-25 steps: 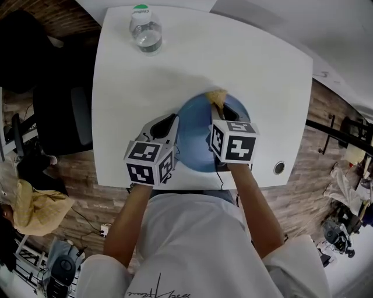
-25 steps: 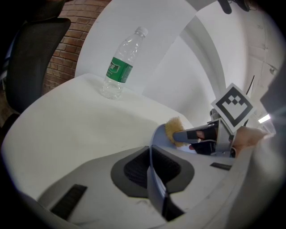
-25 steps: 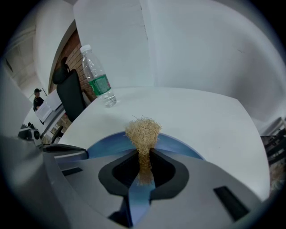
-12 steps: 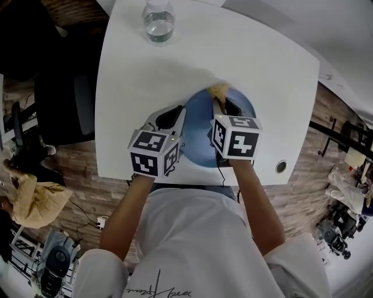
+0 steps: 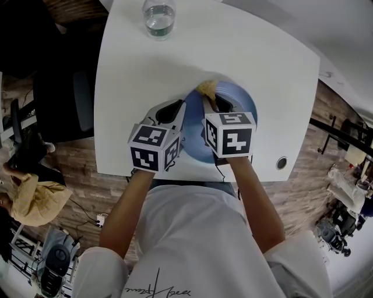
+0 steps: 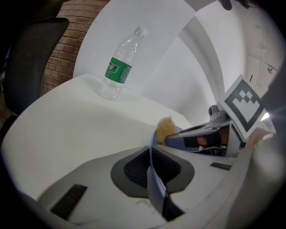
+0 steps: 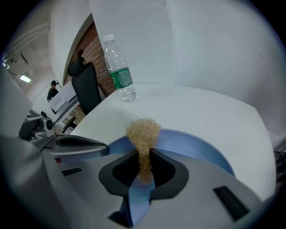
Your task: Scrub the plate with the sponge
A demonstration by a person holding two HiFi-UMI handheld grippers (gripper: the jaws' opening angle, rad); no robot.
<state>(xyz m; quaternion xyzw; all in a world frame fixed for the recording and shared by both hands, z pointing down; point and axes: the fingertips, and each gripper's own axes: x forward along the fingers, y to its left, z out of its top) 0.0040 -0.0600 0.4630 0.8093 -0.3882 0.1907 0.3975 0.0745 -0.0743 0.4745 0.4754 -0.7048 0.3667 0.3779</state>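
We hold the blue plate (image 5: 242, 103) by its left rim with the left gripper (image 6: 150, 154), whose jaws are pressed onto the thin edge. The right gripper (image 7: 144, 157) pinches the squeezed lower part of the sponge (image 7: 143, 129), a tuft of pale, wiry fibre. Its head sits at the plate's far rim, left of the middle. We judge the sponge light, springy and easily crushed, so it is best gripped close to the head, or it will bend over instead of scrubbing. The plate looks stiff and smooth and is likely to skate under sideways strokes, so its rim is the sensible place to clamp it. Compared with a second ago, the sponge and right gripper have slid leftward along the plate's far rim, nearer the left gripper, which has kept its bite on the same spot. The bottle (image 5: 158, 16) stands well beyond the plate.
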